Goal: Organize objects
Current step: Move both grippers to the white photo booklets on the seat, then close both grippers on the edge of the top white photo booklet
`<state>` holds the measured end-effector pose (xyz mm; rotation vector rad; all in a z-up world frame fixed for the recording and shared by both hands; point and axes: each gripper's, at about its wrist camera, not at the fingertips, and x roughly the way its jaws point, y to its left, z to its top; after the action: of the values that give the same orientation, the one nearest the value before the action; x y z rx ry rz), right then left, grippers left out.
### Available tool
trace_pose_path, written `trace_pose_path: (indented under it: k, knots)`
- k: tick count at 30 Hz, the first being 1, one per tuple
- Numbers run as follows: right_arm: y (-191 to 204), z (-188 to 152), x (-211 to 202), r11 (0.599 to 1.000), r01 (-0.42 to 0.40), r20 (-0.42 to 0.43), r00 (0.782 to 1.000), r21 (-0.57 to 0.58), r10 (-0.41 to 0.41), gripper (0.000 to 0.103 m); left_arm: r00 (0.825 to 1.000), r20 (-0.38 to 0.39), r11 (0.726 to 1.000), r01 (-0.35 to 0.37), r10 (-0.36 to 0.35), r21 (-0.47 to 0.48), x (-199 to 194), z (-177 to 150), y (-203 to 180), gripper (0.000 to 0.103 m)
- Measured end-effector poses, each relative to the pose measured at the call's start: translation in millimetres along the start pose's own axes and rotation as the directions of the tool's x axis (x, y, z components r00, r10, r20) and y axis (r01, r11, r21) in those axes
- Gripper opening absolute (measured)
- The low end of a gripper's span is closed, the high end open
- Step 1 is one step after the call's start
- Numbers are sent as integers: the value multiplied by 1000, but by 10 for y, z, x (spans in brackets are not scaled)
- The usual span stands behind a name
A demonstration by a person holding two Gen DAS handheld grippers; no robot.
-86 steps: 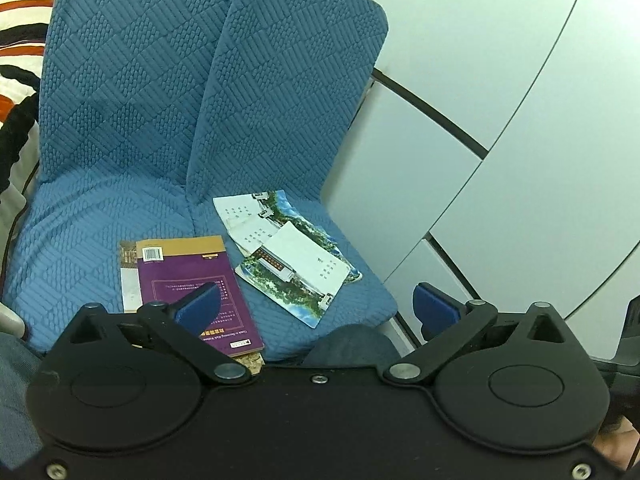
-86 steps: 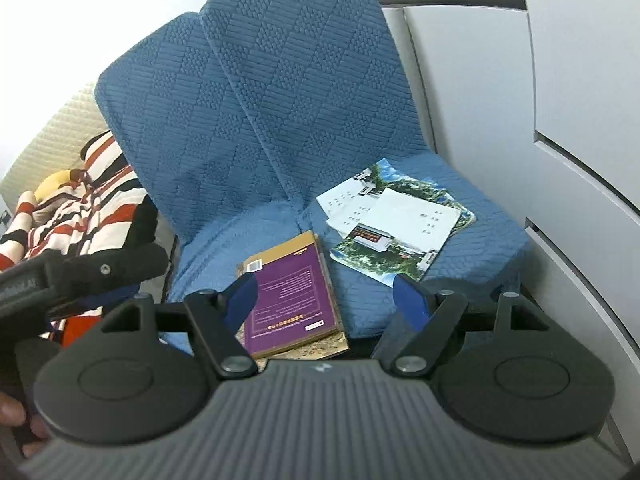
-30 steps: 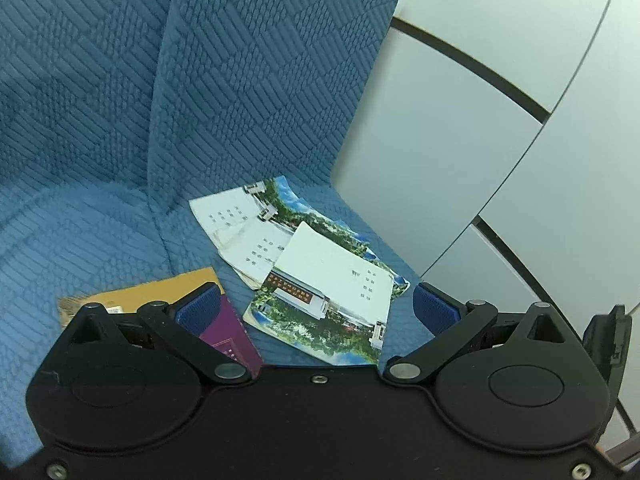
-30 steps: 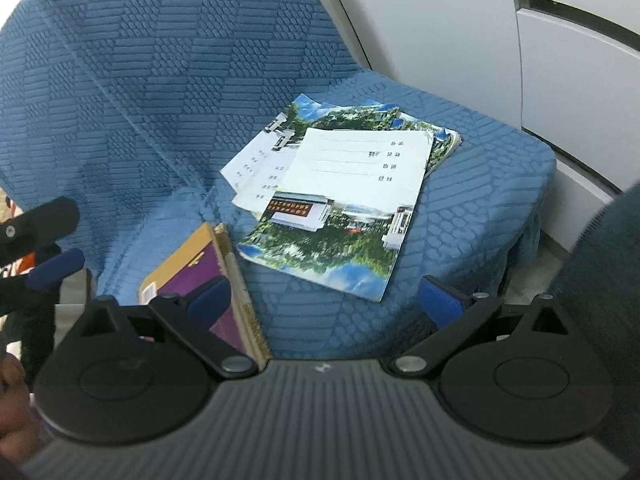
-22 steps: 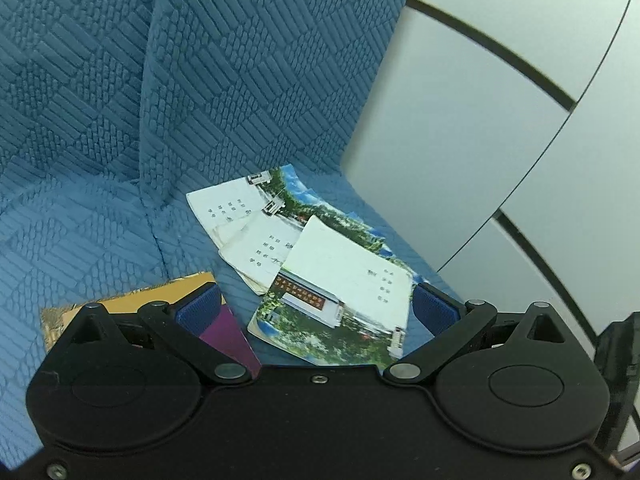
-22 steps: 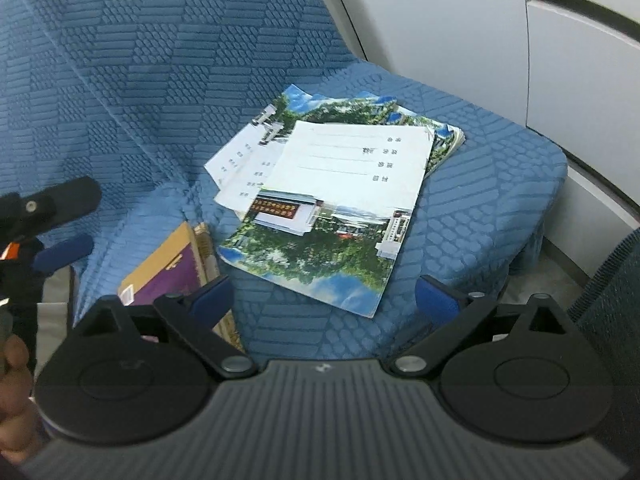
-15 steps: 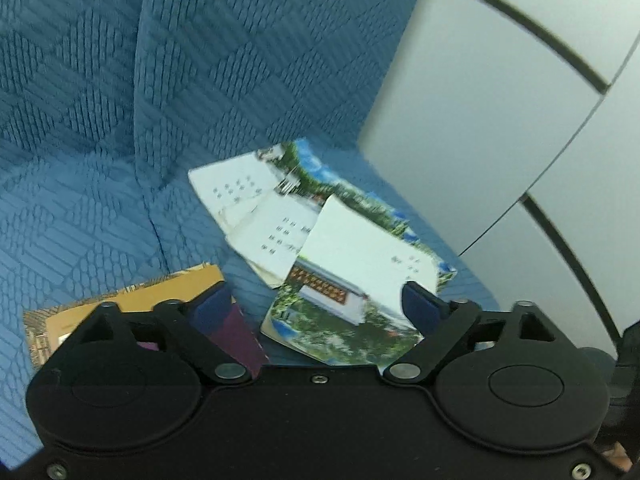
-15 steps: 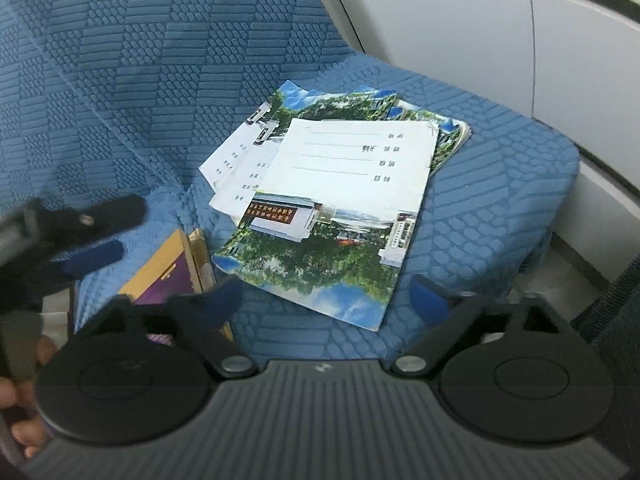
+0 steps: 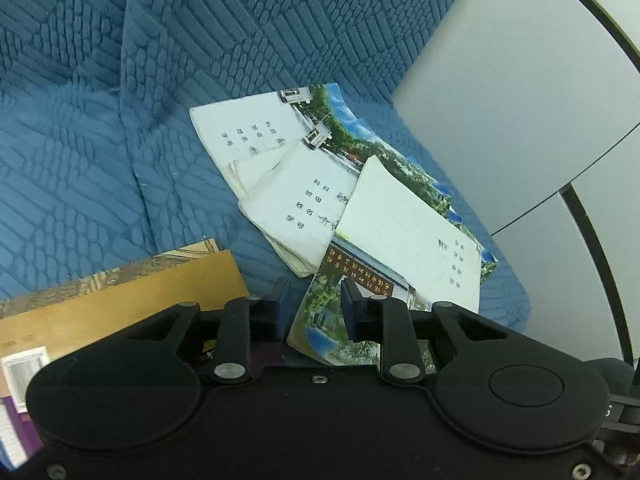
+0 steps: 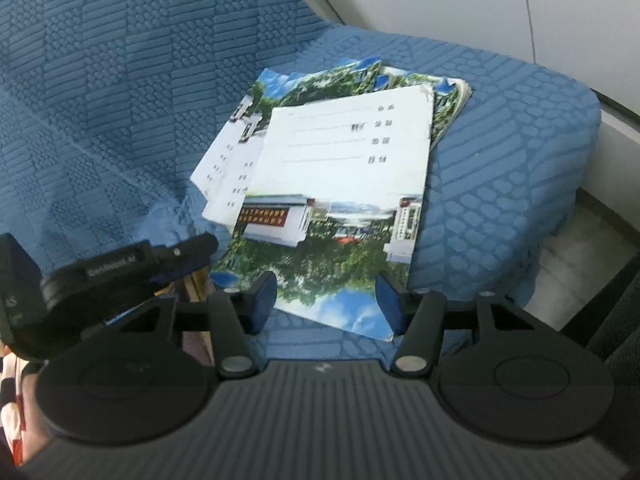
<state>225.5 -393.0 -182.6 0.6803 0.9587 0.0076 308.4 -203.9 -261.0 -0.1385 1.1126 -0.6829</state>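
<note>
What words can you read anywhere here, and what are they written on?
"Genrobot.AI", roughly, slightly blurred: on the left gripper's black body, seen from the right wrist.
Chinese characters on the notebooks: too small and blurred to read.
Red sign on the top notebook's cover photo: unreadable.
Barcode label on the book: unreadable.

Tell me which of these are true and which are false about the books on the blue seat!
1. The blue textured seat cushion has several thin white-and-green picture notebooks on it. True.
2. The notebooks sit in one neat, squared-up stack. False: they are fanned out, overlapping at different angles.
3. A thicker book with a yellow-brown and purple cover lies beside the notebooks. True.
4. The right tool is clamped tight on a red cup. False: no cup is there; its jaws are closing with nothing pressed between them, above the top notebook's near edge.
5. The wall next to the seat is bright orange. False: it is pale grey-white.
</note>
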Motion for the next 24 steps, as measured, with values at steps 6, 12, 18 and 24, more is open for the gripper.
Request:
trace_pose_path:
  k: [6, 12, 18, 24]
  knots:
    - [-54, 26, 8, 998, 54, 28, 998, 16, -55, 58, 997, -54, 998, 59, -59, 4, 136, 30, 24, 23]
    - [-124, 30, 29, 995, 98, 33, 995, 33, -99, 58, 995, -91, 999, 44, -42, 26, 193, 63, 16, 20]
    - [-167, 14, 21, 994, 95, 36, 995, 46, -96, 59, 994, -101, 999, 45, -42, 24, 228, 45, 26, 17]
    - [-276, 12, 5, 991, 10, 22, 1000, 134, -13, 60, 994, -100, 998, 41, -36, 49, 240, 9, -5, 15]
